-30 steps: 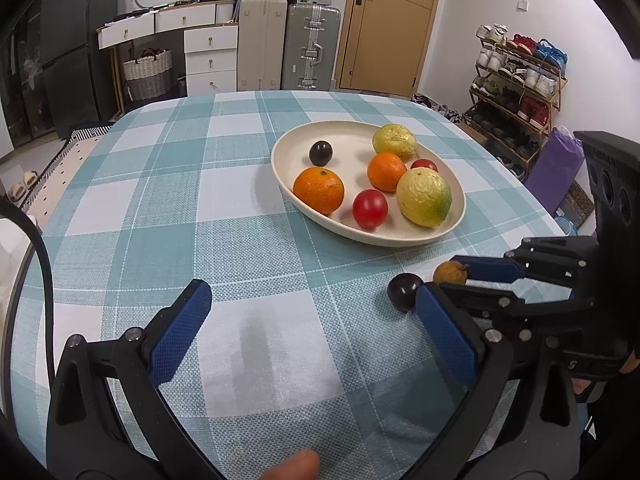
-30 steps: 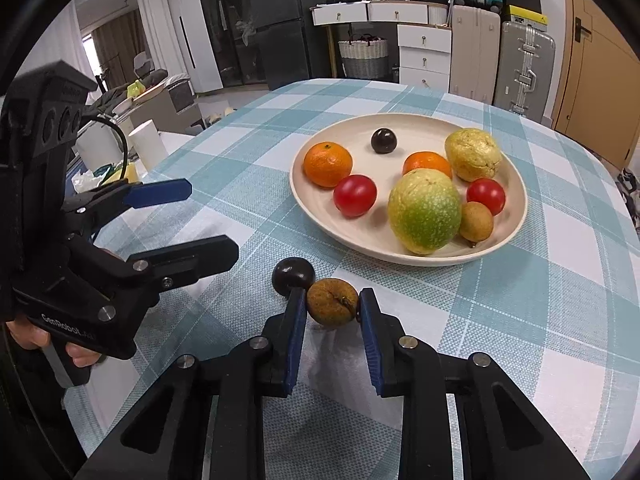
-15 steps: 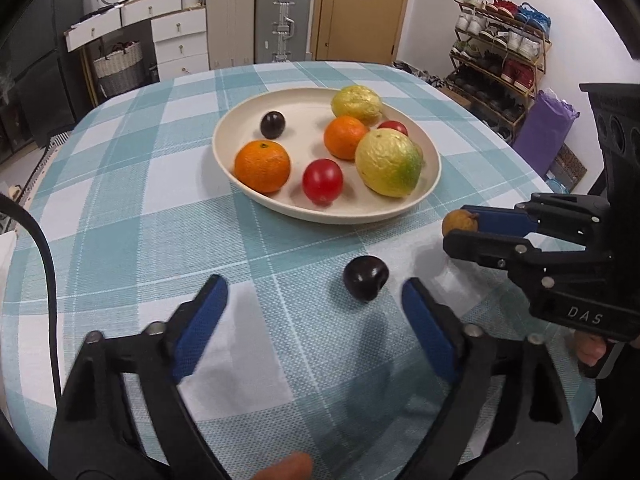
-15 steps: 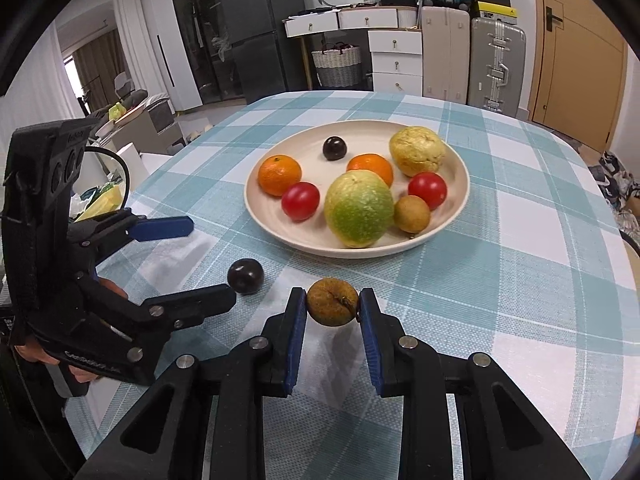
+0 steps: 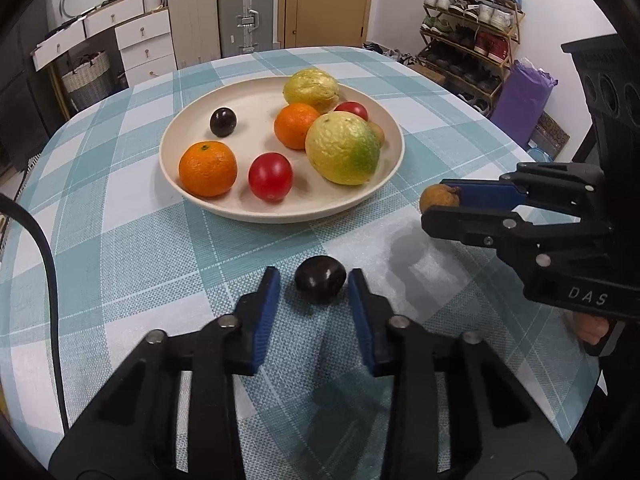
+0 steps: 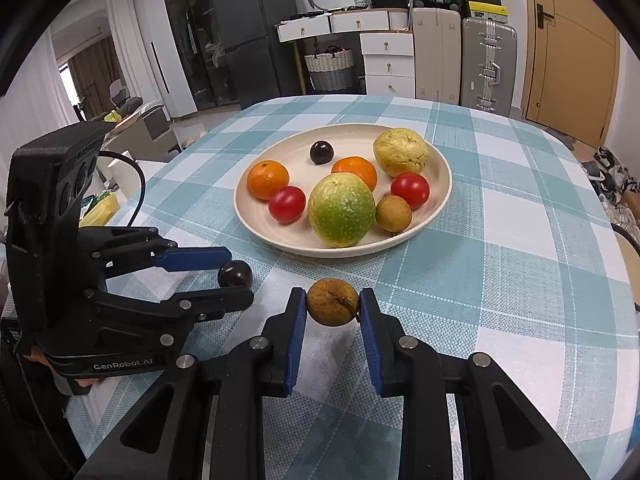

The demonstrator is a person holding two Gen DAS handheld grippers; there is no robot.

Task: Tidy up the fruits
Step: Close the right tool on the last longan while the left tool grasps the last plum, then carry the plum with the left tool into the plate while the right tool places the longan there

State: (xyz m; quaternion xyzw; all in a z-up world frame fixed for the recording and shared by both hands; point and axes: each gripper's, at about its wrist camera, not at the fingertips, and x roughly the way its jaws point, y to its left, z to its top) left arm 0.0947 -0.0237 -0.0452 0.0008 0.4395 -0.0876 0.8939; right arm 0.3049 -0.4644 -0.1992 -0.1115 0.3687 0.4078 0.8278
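A dark plum (image 5: 320,284) lies on the checked tablecloth in front of the cream plate (image 5: 256,112). My left gripper (image 5: 314,276) is closing on it, one blue pad at each side of the plum. My right gripper (image 6: 332,300) is shut on a small brown fruit (image 6: 332,301) held just above the cloth, near the plate's edge. The right wrist view shows the left gripper (image 6: 240,276) with the plum (image 6: 235,274) pinched at its tips. In the left wrist view the right gripper (image 5: 440,204) carries the brown fruit (image 5: 438,198) to the right of the plate.
The plate (image 6: 288,148) holds two oranges, two red tomatoes, a large yellow-green fruit (image 6: 341,210), a yellow fruit, a dark plum and a brown fruit. A black cable (image 5: 44,248) runs along the left. A person's hand grips each handle. Drawers, suitcases and a shoe rack stand beyond the table.
My left gripper moved in over the dark plum and its jaws went from wide open to closed around it. The right gripper kept the brown fruit and shifted slightly toward the plate.
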